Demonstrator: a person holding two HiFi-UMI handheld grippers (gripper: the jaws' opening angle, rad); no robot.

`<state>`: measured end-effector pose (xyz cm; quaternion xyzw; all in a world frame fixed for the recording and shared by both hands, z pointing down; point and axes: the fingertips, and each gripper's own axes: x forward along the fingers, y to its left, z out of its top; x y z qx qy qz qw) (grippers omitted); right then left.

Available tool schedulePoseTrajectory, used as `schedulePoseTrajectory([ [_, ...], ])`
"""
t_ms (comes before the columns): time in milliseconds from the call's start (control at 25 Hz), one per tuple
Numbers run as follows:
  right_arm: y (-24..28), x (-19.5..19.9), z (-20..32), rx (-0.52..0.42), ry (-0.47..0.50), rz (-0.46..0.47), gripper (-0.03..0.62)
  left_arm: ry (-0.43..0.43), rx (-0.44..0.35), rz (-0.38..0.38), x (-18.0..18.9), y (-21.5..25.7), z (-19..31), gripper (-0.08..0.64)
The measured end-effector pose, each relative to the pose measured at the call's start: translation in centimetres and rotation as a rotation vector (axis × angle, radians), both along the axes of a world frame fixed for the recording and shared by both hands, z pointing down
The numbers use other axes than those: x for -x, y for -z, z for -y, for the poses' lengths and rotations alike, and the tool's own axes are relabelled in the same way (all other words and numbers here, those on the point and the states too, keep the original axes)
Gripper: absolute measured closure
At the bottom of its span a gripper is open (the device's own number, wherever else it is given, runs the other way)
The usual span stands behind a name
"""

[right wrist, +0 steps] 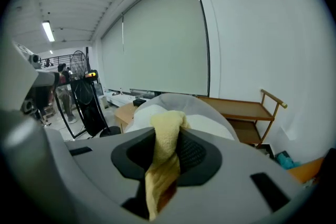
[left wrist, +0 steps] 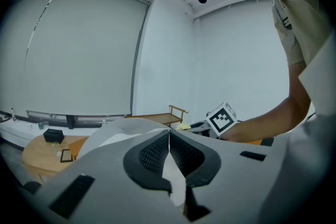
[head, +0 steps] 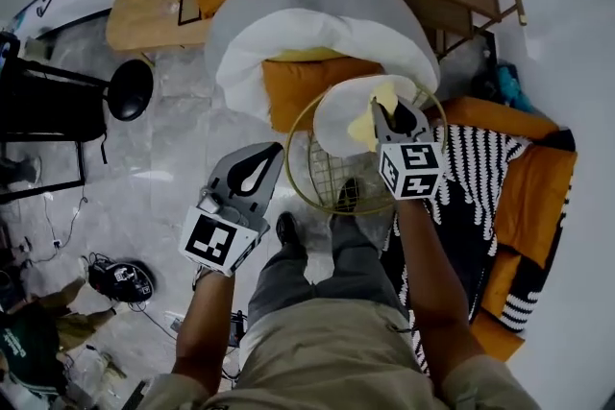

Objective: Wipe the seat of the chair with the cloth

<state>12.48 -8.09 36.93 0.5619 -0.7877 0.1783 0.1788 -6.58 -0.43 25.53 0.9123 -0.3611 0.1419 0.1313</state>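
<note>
Grips yellow cloth [right wrist: 164, 162] in right gripper [head: 392, 113]: jaws clenched on a bunched fold, loose tail hanging down between them. Holds it over far right part of chair seat [head: 332, 176], against white cushion [head: 336, 118] inside gold rim [head: 293, 170]; cannot tell whether it touches the wire seat. Carries left gripper [head: 267, 156] just outside the rim's left edge, above grey floor [head: 183, 158]; jaws pressed together tip to tip, nothing between. Black shoe [head: 286, 228] at the rim's near edge. Beyond the far edge: large round chair [head: 317, 24] with orange pillow [head: 307, 82].
</note>
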Motion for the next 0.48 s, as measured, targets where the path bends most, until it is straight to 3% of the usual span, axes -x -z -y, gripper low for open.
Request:
schedulePoseTrajectory([
  [320,-12.8,6.6,4.0,0.088,0.143,-0.113,0.503,0.062,0.106,0.032,2.7,-7.0,0.9,0.54],
  [480,-14.2,8.7,4.6,0.095,0.185,-0.122,0.5,0.086,0.072,0.003,2.7,-8.0,1.9,0.54],
])
